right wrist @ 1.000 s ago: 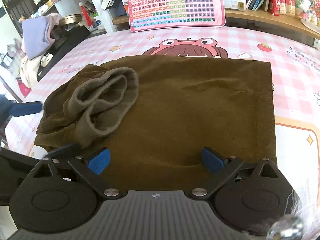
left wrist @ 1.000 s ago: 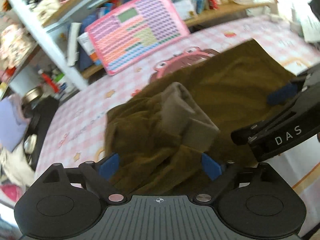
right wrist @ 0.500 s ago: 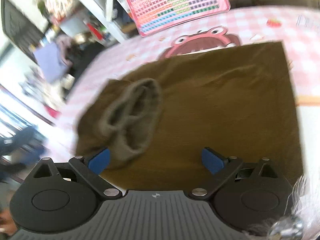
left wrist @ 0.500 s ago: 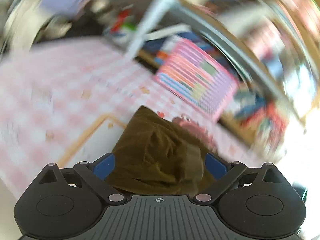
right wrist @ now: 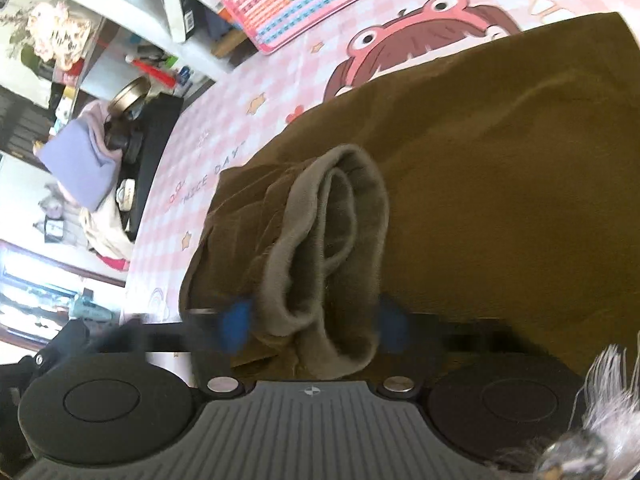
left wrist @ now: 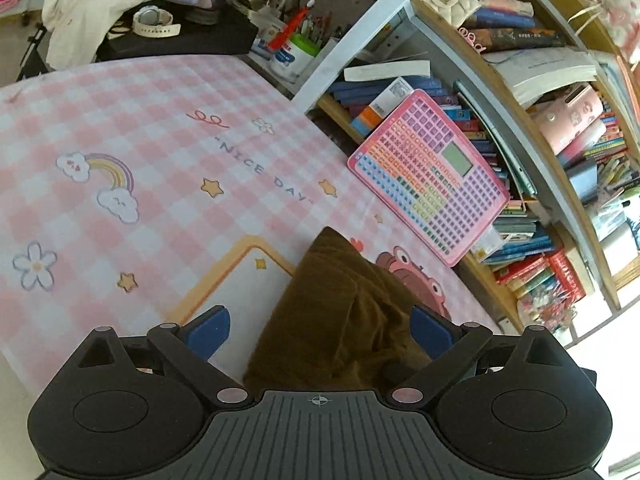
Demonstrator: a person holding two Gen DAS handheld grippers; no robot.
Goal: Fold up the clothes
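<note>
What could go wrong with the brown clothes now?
1. The right gripper straddles only the grey cuff, with its blue pads apart. If it closes there and pulls, it may lift the cuff alone and bunch the brown garment.
2. The left gripper is open around a crumpled corner near the pink mat's edge; a tug that way could drag the cloth off.

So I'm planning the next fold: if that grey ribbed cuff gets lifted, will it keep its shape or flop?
The grey cuff looks soft: it already lies curled in loose loops, so it would probably droop. It joins the brown garment, so lifting it likely drags that bunched cloth along. The knit looks grippy, not slippery.
</note>
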